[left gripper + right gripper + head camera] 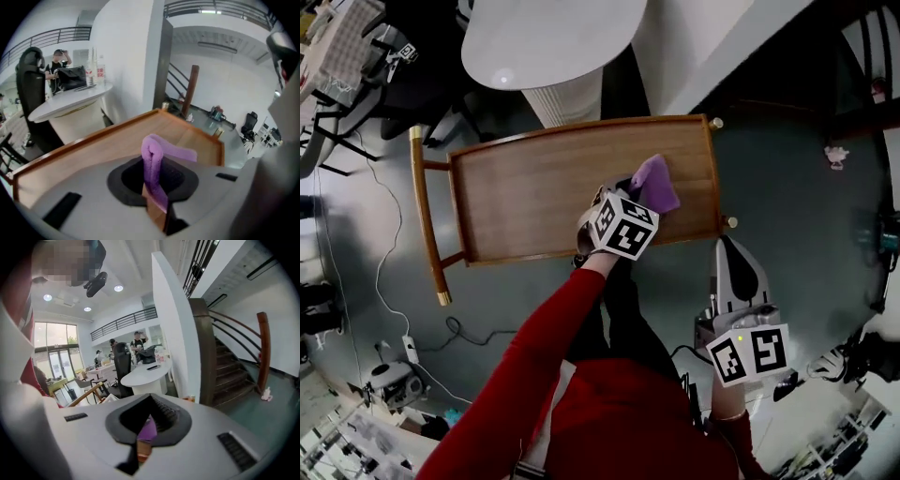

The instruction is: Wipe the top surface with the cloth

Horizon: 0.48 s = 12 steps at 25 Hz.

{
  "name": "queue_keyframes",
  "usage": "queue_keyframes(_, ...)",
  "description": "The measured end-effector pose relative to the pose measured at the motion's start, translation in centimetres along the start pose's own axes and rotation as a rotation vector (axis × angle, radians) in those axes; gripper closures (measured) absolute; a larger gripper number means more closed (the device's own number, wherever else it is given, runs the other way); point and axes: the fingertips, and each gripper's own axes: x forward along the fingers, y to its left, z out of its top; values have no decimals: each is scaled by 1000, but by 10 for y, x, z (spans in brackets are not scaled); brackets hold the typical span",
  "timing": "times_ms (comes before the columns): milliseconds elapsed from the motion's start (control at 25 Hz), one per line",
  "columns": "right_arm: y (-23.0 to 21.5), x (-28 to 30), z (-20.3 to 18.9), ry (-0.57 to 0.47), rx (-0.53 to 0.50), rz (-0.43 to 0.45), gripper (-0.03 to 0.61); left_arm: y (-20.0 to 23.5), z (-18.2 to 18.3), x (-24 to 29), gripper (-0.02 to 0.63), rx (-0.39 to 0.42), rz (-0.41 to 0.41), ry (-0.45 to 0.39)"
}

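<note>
Head view: your left gripper (628,194) pinches the purple fabric cloth (656,183) on the brown wooden rimmed tabletop (534,187). Your right gripper (733,255) has its jaws together, empty, above the grey floor (797,178).

left hand-held gripper (633,190): outstretched, clamping cloth (657,183) | right hand-held gripper (734,255): low, jaws together

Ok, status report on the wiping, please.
Left gripper shut on purple cloth, at right end of wooden top. Right gripper shut, empty, clear of it. Nothing else on top.
</note>
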Motion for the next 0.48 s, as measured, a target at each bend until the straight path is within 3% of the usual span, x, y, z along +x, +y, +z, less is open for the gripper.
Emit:
queue_keyframes(280,86,83,-2,46,-67,317,574,160,-102,-93,566,-86,347,134)
queue_keyframes(480,129,104,-3,71,-112,446,574,223,-167,-155,566,-255,524,201)
